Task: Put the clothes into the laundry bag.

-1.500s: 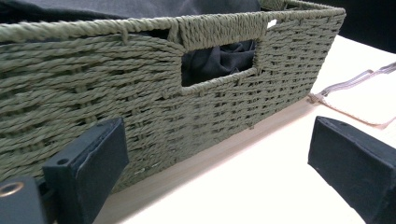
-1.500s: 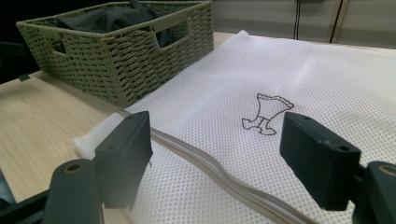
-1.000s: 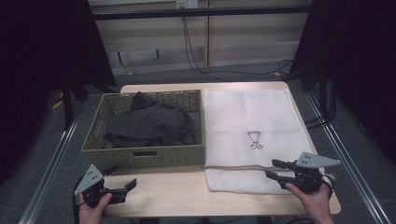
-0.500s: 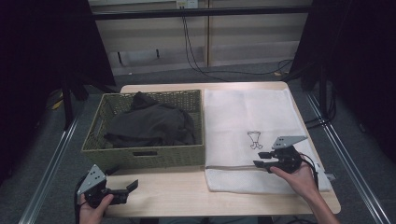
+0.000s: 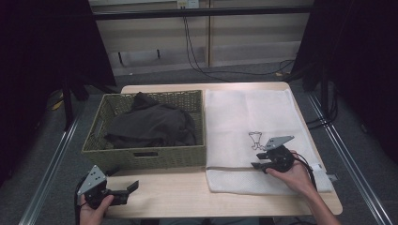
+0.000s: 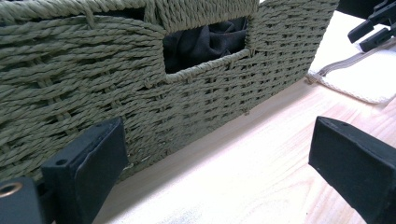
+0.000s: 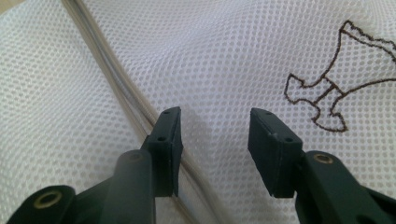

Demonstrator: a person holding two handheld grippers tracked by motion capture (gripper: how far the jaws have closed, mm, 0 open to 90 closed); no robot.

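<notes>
White mesh laundry bag (image 5: 253, 117) lies flat; right gripper (image 7: 212, 140), jaws parted, hovers over its zipper (image 7: 116, 88) (left gripper (image 5: 123, 190) idles open). Next: pinch the mesh.

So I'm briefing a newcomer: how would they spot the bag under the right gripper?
On the pale wooden table, look right of the green woven basket. The flat white mesh laundry bag lies there, marked by a brown outline drawing and a zip along its near edge.
</notes>
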